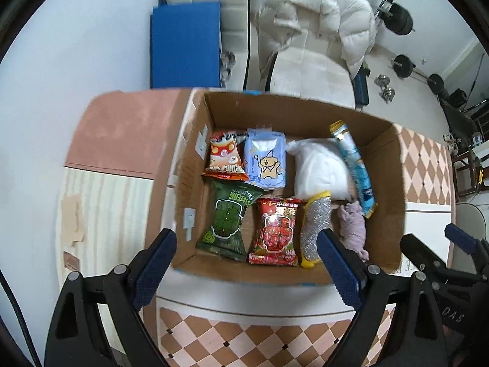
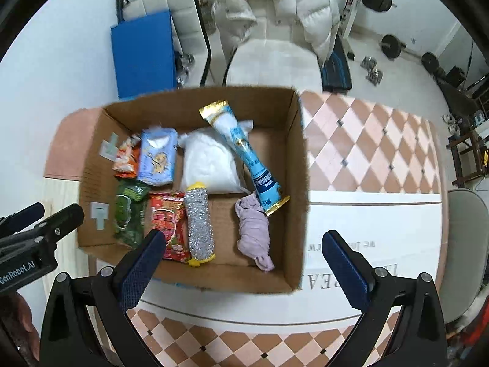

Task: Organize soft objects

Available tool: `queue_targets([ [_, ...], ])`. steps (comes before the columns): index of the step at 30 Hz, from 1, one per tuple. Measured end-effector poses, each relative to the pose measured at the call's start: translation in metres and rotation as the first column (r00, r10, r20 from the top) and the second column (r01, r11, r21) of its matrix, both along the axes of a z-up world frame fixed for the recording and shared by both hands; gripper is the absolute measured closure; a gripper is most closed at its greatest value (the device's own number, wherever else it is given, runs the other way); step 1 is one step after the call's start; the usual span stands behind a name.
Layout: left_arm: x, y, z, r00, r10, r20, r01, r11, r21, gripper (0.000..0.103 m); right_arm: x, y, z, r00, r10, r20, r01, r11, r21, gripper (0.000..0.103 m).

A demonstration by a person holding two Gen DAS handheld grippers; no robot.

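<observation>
Both the left gripper and right gripper hover spread wide and empty at 6 o'clock of the cardboard box, probably because the soft stuff's already packed inside, lilac cloth included.

Snack packets left in box, cloth right

- The table wears a cloth of peach-and-brown diamonds with a white lettered band.
- An open cardboard box sits directly on it, toward its left end.
- Bare pale wood shows at the table's left.
</observation>
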State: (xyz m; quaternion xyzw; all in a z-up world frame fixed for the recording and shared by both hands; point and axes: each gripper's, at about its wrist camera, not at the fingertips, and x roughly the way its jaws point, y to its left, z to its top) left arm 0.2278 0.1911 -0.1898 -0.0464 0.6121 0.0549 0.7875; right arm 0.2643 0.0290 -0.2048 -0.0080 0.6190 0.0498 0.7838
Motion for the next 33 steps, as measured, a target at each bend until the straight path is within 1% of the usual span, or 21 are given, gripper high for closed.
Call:
queue_targets([
  [1, -0.009, -0.002, 0.012, 1.000, -0.002, 0.024, 0.002, 1.000, 0.000, 0.009, -0.005, -0.002, 0.009, 1.000, -0.001, 0.015, 0.001, 1.000, -0.002, 0.000],
  [6, -0.041, -0.010, 0.052, 0.996, -0.014, 0.085, 0.013, 1.000, 0.002, 0.009, -0.042, -0.009, 0.064, 0.995, 0.008, 0.100, -0.010, 1.000, 0.023, 0.000],
  [10, -0.067, -0.016, 0.084, 0.991, -0.015, 0.133, 0.017, 1.000, -0.015, 0.009, -0.075, -0.017, 0.103, 0.988, 0.007, 0.154, -0.013, 0.999, 0.041, 0.000],
  [14, -0.093, -0.022, 0.114, 0.984, -0.027, 0.179, 0.028, 1.000, -0.003, 0.009, -0.104, -0.024, 0.134, 0.980, -0.003, 0.200, -0.007, 0.999, 0.053, 0.000],
  [19, -0.113, -0.026, 0.140, 0.976, -0.041, 0.212, 0.043, 0.999, -0.009, 0.009, -0.132, -0.033, 0.170, 0.967, -0.005, 0.254, -0.006, 0.999, 0.045, 0.000],
  [22, -0.124, -0.030, 0.156, 0.968, -0.046, 0.245, 0.047, 0.999, 0.003, 0.009, -0.143, -0.036, 0.184, 0.962, -0.004, 0.272, -0.013, 0.998, 0.060, 0.000],
  [25, -0.132, -0.031, 0.167, 0.962, -0.048, 0.268, 0.047, 0.999, 0.010, 0.009, -0.155, -0.037, 0.198, 0.955, 0.007, 0.296, -0.026, 0.998, 0.060, 0.000],
  [29, -0.140, -0.034, 0.176, 0.958, -0.051, 0.281, 0.050, 0.999, 0.012, 0.009, -0.169, -0.038, 0.212, 0.949, 0.025, 0.316, -0.047, 0.997, 0.062, 0.000],
  [33, -0.143, -0.037, 0.177, 0.955, -0.049, 0.292, 0.046, 0.999, 0.016, 0.009, -0.174, -0.040, 0.219, 0.941, 0.023, 0.337, -0.041, 0.998, 0.045, 0.000],
])
